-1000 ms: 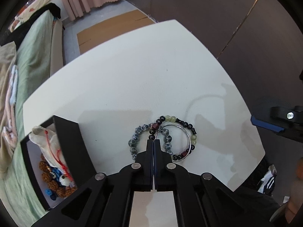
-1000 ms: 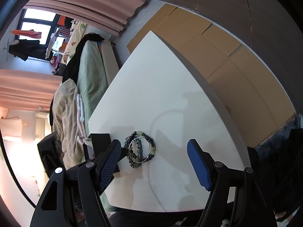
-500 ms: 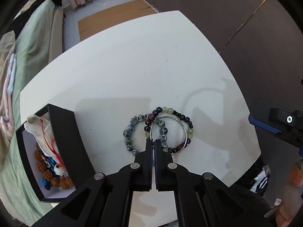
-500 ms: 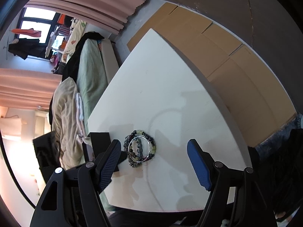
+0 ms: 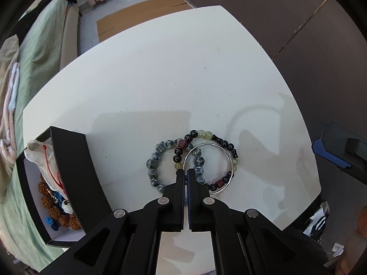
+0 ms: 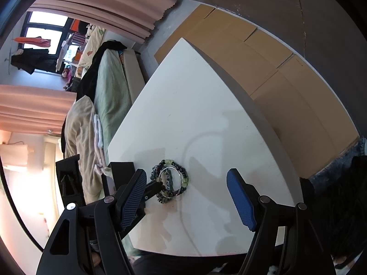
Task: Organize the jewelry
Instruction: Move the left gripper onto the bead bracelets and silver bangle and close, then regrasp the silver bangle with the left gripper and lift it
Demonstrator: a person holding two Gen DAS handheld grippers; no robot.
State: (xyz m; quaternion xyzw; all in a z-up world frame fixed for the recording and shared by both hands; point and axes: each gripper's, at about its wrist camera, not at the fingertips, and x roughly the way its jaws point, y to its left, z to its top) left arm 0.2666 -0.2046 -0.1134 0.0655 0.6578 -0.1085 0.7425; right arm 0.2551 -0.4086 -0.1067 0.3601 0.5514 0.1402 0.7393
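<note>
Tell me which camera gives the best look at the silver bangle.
The left wrist view: the silver bangle fills the near centre, its whole ring visible over the beaded bracelets, at the left gripper. The right wrist view shows it small and distant.

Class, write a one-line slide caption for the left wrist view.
Left gripper, shut on a silver bangle lying over two beaded bracelets on a white table, beside an open black jewelry box.

the left gripper (image 5: 185,170) is matte black, two flat narrow fingers with dark blue inner faces, carried on angular black linkage arms with triangular cutouts and round silver screw heads. the right gripper (image 6: 187,197) has the same black frame and silver screws, its fingers (image 6: 240,202) faced with bright blue textured pads.
</note>
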